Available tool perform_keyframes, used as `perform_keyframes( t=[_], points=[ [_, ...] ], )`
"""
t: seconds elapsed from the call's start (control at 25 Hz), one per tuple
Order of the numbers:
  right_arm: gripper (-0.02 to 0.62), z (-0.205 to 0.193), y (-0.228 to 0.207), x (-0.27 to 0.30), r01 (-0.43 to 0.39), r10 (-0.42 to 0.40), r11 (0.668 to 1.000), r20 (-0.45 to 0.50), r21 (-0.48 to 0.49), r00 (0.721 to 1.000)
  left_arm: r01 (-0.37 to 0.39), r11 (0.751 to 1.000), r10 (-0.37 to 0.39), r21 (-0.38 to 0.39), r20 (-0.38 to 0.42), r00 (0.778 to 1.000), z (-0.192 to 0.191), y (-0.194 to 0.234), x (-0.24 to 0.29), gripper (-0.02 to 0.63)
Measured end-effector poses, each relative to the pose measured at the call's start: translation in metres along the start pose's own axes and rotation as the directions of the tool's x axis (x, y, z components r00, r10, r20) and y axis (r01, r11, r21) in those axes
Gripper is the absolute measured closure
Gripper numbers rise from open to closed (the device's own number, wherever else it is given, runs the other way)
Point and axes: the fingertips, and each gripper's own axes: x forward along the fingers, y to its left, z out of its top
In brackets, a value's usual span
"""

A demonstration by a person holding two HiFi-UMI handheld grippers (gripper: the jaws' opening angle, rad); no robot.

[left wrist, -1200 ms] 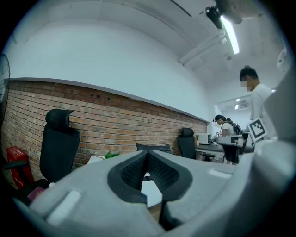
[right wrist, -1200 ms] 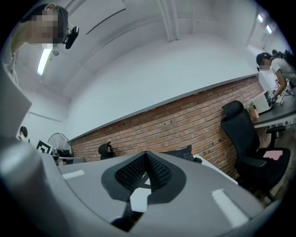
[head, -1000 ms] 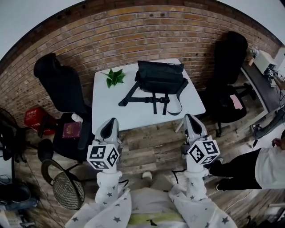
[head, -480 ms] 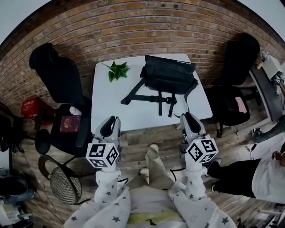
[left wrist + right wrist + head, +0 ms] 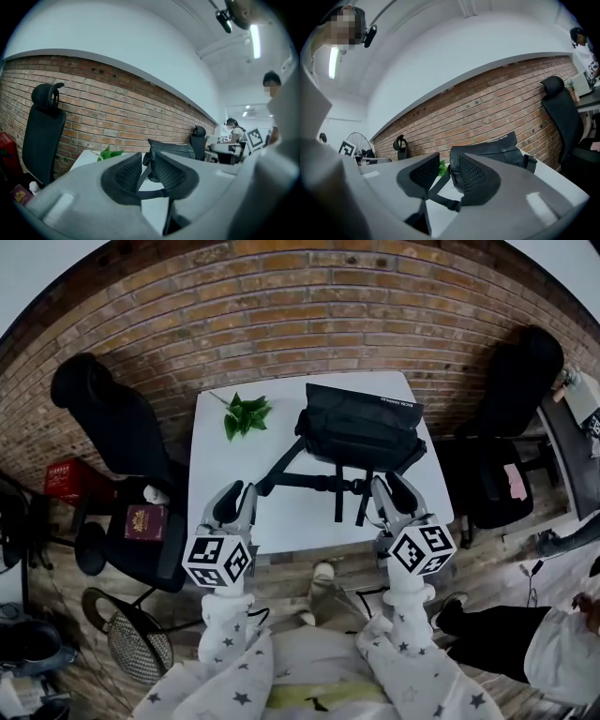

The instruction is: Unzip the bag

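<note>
A black bag lies on the far right part of the white table, its zip side closed as far as I can tell. Its strap with a buckle trails toward the near edge. My left gripper hovers at the table's near edge, left of the strap, a good way short of the bag. My right gripper hovers at the near edge just in front of the bag. Both sets of jaws are opening with nothing between them. The bag shows beyond the left gripper, and again the bag beyond the right gripper.
A green leafy sprig lies at the table's far left. Black office chairs stand to the left and right. A red book rests on the left chair's seat. A brick wall runs behind. A person is at the lower right.
I have stepped closer, so both grippers moved from over the floor to the table's near edge. Both sets of jaws have parted from shut.
</note>
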Motion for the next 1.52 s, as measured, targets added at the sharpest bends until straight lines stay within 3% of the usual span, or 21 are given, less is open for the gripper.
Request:
perform_keyframes(
  t=[0.4,0.88,1.24,1.52],
  points=[
    [0.468,-0.014,-0.023,0.065,-0.078,0.079,0.997,-0.068,0.019,0.995,0.005,1.000,-0.005,-0.028,-0.025,1.000,0.005,0.014,0.071,0.506],
    [0.463,-0.064,-0.015,0.114,-0.157,0.161,0.987,-0.193,0.035,0.968,0.109,0.994,-0.110,-0.008,-0.081,0.991,0.003,0.013,0.149,0.486],
    [0.454,-0.108,-0.002,0.158,-0.161,0.170,0.985,-0.262,0.056,0.950,0.237,0.971,-0.239,-0.026,-0.141,0.961,-0.008,0.019,0.209,0.439],
    [0.454,-0.127,-0.002,0.178,-0.153,0.147,0.988,-0.299,0.002,0.943,0.370,0.925,-0.378,-0.087,-0.112,0.919,-0.003,0.004,0.239,0.432]
  ],
)
